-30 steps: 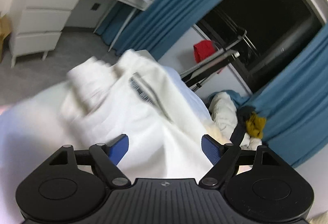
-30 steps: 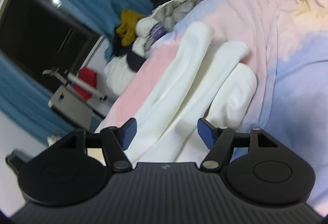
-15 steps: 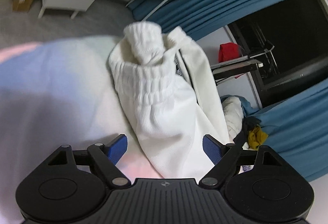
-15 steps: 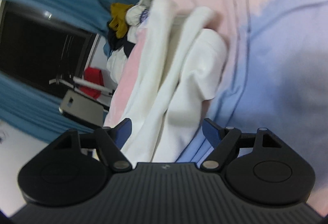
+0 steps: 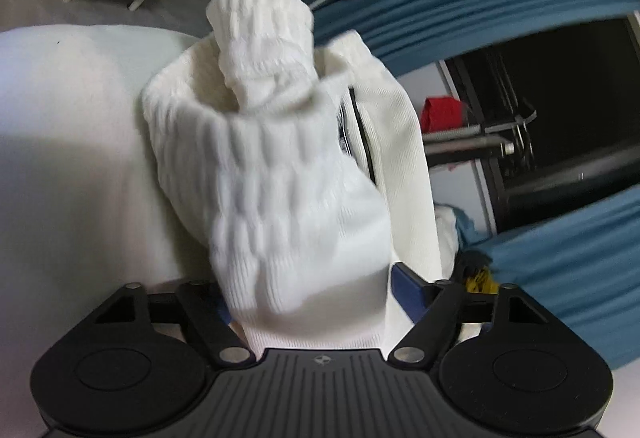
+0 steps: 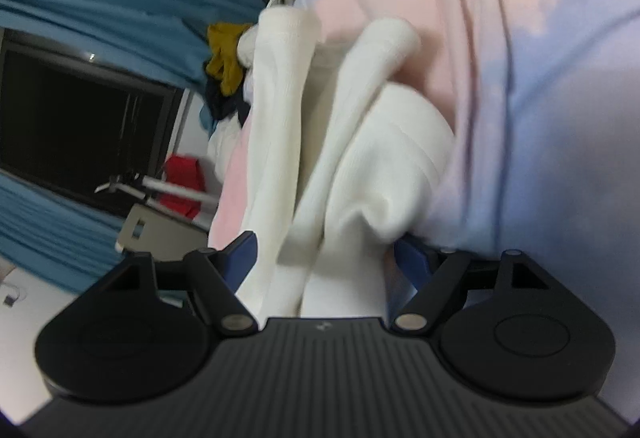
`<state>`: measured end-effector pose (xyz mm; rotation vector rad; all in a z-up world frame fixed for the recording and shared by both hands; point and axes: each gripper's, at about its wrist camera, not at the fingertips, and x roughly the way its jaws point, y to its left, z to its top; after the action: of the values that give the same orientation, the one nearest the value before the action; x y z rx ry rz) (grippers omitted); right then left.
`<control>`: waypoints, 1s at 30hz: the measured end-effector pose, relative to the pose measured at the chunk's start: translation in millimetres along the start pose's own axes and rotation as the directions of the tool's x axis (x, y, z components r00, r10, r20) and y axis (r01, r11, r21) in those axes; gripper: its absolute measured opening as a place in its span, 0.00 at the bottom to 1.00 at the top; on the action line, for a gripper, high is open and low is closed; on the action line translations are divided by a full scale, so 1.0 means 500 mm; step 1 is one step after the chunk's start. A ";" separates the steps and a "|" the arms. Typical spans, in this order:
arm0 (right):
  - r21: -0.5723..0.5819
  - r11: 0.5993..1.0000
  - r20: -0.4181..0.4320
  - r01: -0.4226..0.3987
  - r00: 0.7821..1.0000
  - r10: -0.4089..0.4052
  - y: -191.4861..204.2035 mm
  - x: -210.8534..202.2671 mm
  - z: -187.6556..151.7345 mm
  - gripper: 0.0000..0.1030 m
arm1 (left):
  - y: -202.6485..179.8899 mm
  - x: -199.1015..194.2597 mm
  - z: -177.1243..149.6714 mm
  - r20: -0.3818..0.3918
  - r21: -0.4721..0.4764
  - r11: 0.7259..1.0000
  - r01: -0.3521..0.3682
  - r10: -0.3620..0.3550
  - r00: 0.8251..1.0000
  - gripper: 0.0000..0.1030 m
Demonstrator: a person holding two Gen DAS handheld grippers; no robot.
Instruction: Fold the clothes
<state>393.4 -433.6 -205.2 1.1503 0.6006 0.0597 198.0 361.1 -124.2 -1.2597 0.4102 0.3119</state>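
So the white knit sweater is lying bunched up on the bed, over the pink-and-lilac sheet, ribbed cuff poking up at the far end. The left gripper has just been closing, its fingers on either side of the sweater's near hem, but can't tell if they're actually pinching it. The right gripper sits fairly wide with folds of sweater between its fingers, grip unclear too.

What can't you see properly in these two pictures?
- Left wrist view: the white knitted garment covers one blue pad of the left tool, so a pinch cannot be told.
- Right wrist view: white cloth fills the right tool; the pads look clear.
- Both views: motion blur hides the garment's type.
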 end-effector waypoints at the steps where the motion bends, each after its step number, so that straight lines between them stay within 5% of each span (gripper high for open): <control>1: -0.001 1.000 0.015 0.011 1.000 -0.011 0.006 0.006 0.003 0.76 | 0.001 0.004 0.006 0.003 -0.013 1.000 0.002 -0.002 1.000 0.56; 4: -0.040 0.999 0.084 0.033 0.996 -0.029 0.027 0.014 0.008 0.65 | 0.008 0.005 0.022 0.013 -0.020 1.000 0.018 -0.018 1.000 0.34; 6: -0.073 0.994 0.120 0.085 0.990 -0.075 0.032 0.014 0.009 0.26 | 0.012 0.006 0.032 0.019 -0.023 0.999 0.030 -0.029 0.999 0.18; 8: -0.083 0.991 0.139 0.104 0.986 -0.092 0.031 0.006 0.008 0.21 | 0.001 -0.011 0.041 0.040 -0.006 0.999 0.043 -0.043 0.998 0.12; 15: -0.075 0.995 0.196 0.068 0.979 -0.052 0.061 -0.096 -0.013 0.17 | -0.050 -0.090 0.082 0.078 0.048 0.996 0.069 -0.073 0.994 0.08; 24: 0.035 0.997 0.226 0.072 0.971 -0.078 0.047 -0.262 -0.055 0.17 | -0.048 -0.274 0.119 0.039 0.078 0.997 0.010 -0.013 0.999 0.08; 30: 0.032 0.965 0.155 0.262 0.952 -0.264 0.010 -0.320 -0.094 0.17 | 0.046 -0.352 0.112 -0.013 0.119 0.990 -0.070 0.072 0.997 0.09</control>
<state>237.7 -446.8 -147.2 1.0653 0.6086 -0.2612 38.8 420.5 -48.4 -1.1337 0.4824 0.3323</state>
